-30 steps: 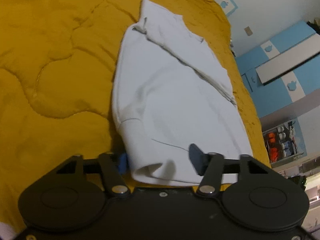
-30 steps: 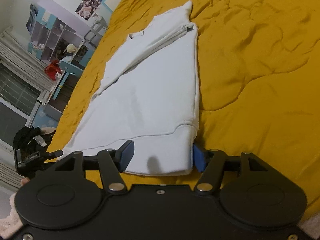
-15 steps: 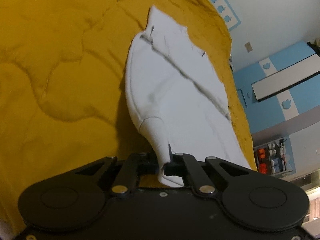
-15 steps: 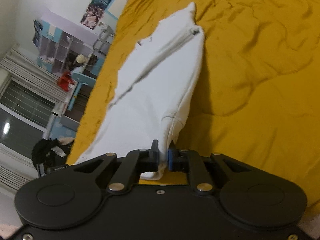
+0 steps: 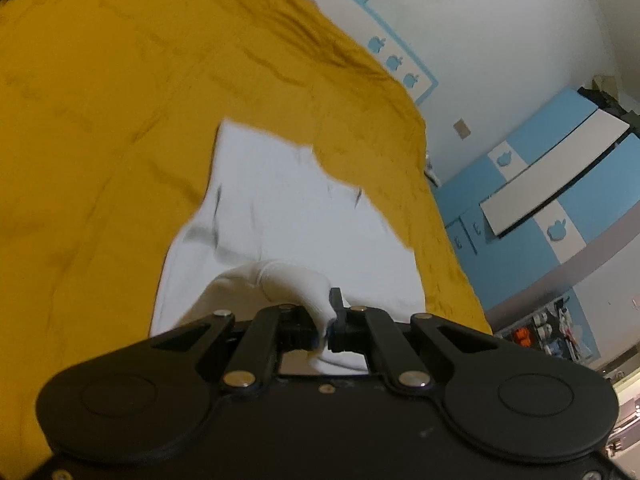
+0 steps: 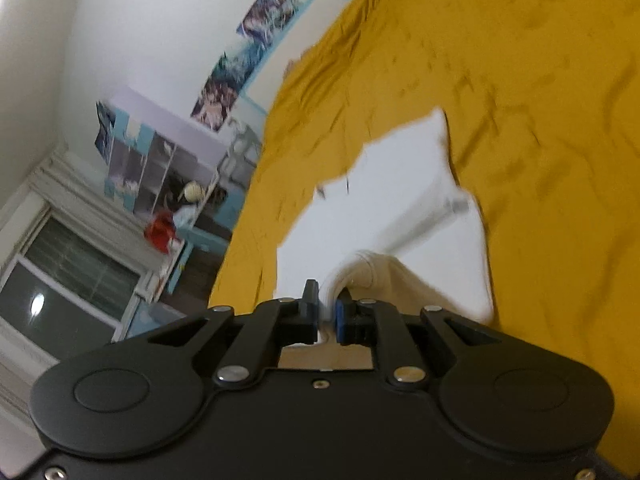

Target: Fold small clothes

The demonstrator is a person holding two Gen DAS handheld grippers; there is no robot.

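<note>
Both hem corners now ride lifted: left gripper (image 5: 324, 326) and right gripper (image 6: 328, 316) pinch the white garment (image 5: 288, 216). Carry them level toward twelve o'clock over the yellow quilt (image 5: 100, 140), corners aligned.

White garment (image 5: 288, 216) hem pinched in left hand-held gripper (image 5: 324, 320) over yellow quilt (image 5: 100, 120)

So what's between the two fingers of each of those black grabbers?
White cloth. The left gripper pinches a hem corner of the white garment in the left wrist view; the right gripper pinches the other corner in the right wrist view, above the yellow bedspread.
</note>
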